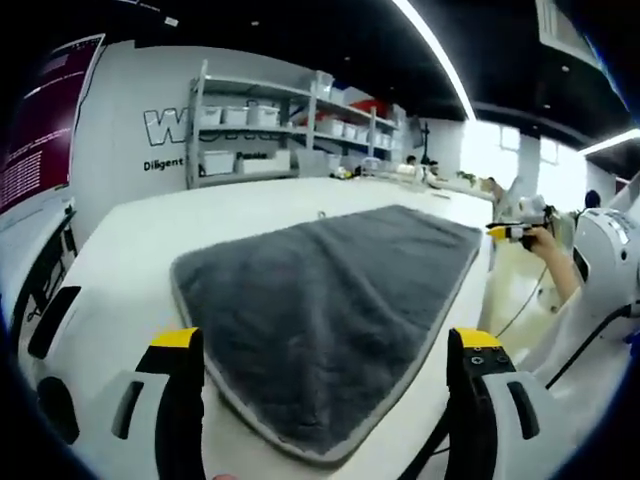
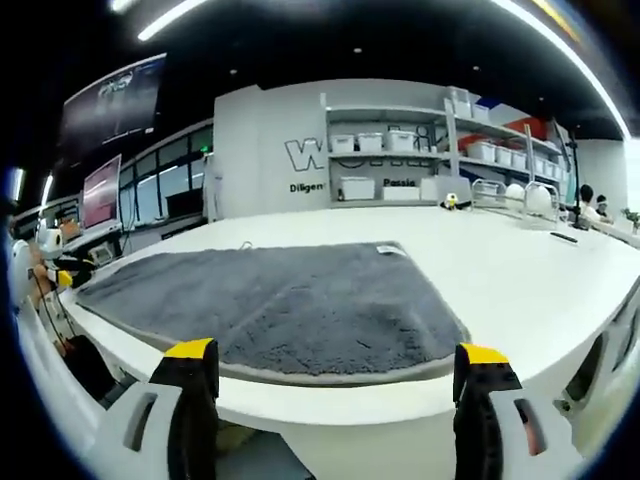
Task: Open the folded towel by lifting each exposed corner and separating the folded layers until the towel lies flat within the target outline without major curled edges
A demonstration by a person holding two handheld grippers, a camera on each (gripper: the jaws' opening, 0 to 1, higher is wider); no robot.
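Both grippers' yellow-tipped jaws stand wide, holding nothing: left gripper (image 1: 330,365), right gripper (image 2: 335,375). Beyond them at 12 o'clock the grey towel (image 1: 330,285) lies spread flat on the white table (image 2: 520,270), storage shelves (image 2: 400,155) far behind

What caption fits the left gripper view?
Open hand-held gripper hovers over a grey towel on a white table.

Left gripper (image 1: 335,385) and right gripper (image 2: 335,390) hover, jaws spread wide (holding nothing).
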